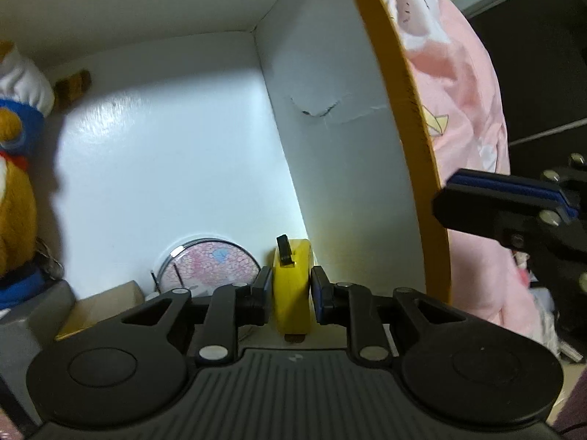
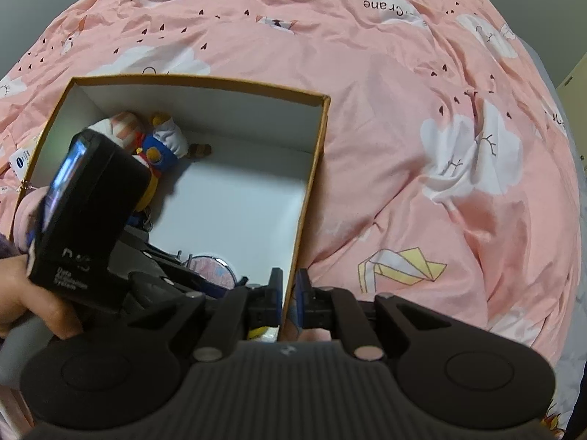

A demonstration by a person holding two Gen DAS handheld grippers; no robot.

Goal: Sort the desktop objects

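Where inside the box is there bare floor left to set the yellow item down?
The box floor is bare in the middle and along the right wall, between the plush toy and the round pink tin. The left side and near corner are crowded. The left gripper holds the yellow item.

One box (image 2: 308,168), one plush toy (image 2: 161,150), one round mirror (image 1: 211,262), one yellow tape measure (image 1: 291,286).

A pink quilt (image 2: 422,117), printed with white clouds, small dark hearts, a yellow paper crane and the words "PaperCrane", is spread across the whole bed. At 2 o'clock a grey wall (image 2: 557,3) is seen beyond it.
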